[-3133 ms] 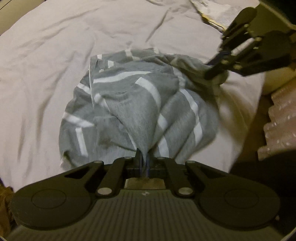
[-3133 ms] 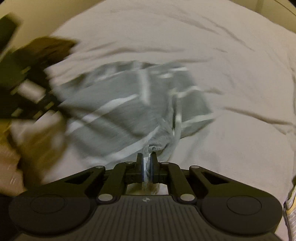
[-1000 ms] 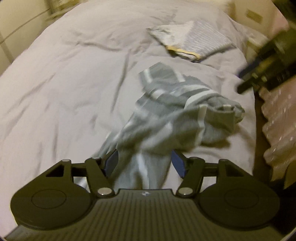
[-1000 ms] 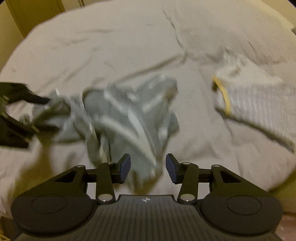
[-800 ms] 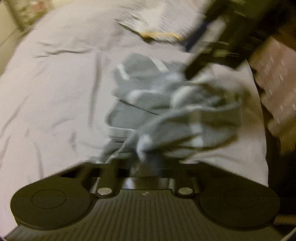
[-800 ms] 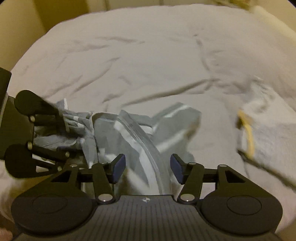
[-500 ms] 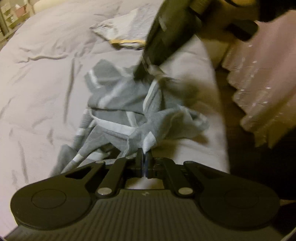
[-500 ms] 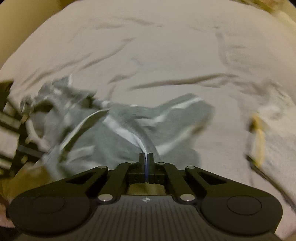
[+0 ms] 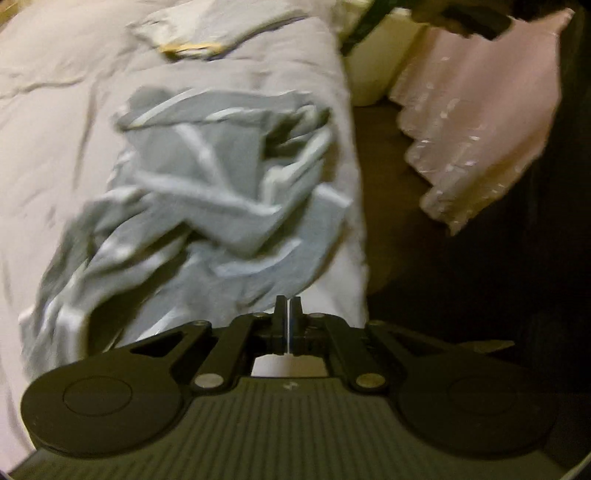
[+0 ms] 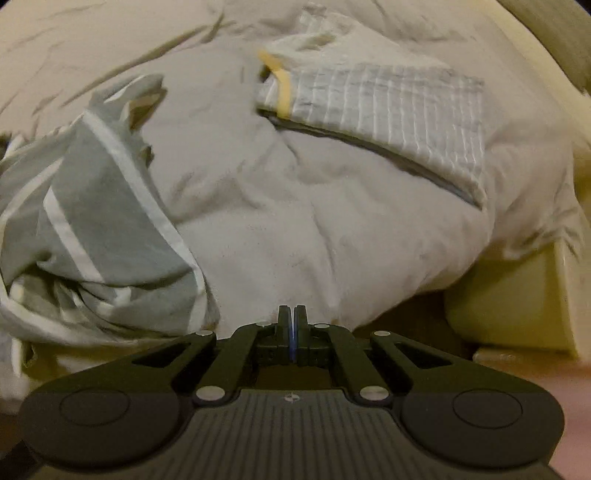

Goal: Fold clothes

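A grey garment with white stripes (image 9: pixel 207 206) lies crumpled near the right edge of the bed (image 9: pixel 44 110); the left wrist view is blurred. My left gripper (image 9: pixel 286 301) is shut, its tips at the garment's near edge, with only a thin light slit between the fingers. In the right wrist view the same garment (image 10: pixel 110 206) is heaped at the left on the bed cover (image 10: pixel 332 214). My right gripper (image 10: pixel 293 310) is shut on nothing and points at bare cover to the right of the garment.
A folded pale striped garment with a yellow collar (image 10: pixel 388 110) lies further up the bed (image 9: pixel 207 33). Pink lacy fabric (image 9: pixel 480 122) hangs beyond the bed's right edge over dark floor. A cream box (image 10: pixel 517 306) stands beside the bed.
Both grippers were open over the garment a second ago and have shut. The garment has been pulled about into a new heap. My right gripper has swung right, away from it.
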The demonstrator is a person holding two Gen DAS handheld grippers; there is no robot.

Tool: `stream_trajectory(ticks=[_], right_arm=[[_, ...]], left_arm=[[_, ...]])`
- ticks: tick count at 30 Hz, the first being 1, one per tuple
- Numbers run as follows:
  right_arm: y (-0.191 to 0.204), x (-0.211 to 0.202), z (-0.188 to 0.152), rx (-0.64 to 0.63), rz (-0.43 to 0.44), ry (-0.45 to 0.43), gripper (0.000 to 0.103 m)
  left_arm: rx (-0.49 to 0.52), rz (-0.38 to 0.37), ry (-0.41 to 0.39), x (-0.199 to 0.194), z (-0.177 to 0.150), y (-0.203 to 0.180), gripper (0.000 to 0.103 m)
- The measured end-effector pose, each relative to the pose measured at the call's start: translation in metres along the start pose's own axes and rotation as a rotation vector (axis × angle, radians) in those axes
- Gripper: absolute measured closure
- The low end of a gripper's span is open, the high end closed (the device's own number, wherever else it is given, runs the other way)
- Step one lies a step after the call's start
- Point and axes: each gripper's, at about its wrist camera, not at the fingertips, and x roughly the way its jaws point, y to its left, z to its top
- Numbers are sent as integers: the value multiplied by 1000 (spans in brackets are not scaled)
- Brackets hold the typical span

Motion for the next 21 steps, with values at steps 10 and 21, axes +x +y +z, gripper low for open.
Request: stream_trajectory(ticks=[10,21], right_arm=[[127,-23,83,-272,397,-234,46],[244,-1,119,-660,529,-234,38]], left_arm=[[-260,344,-8,-2,-13,100,64],[-572,413,80,1,-87,139,55]])
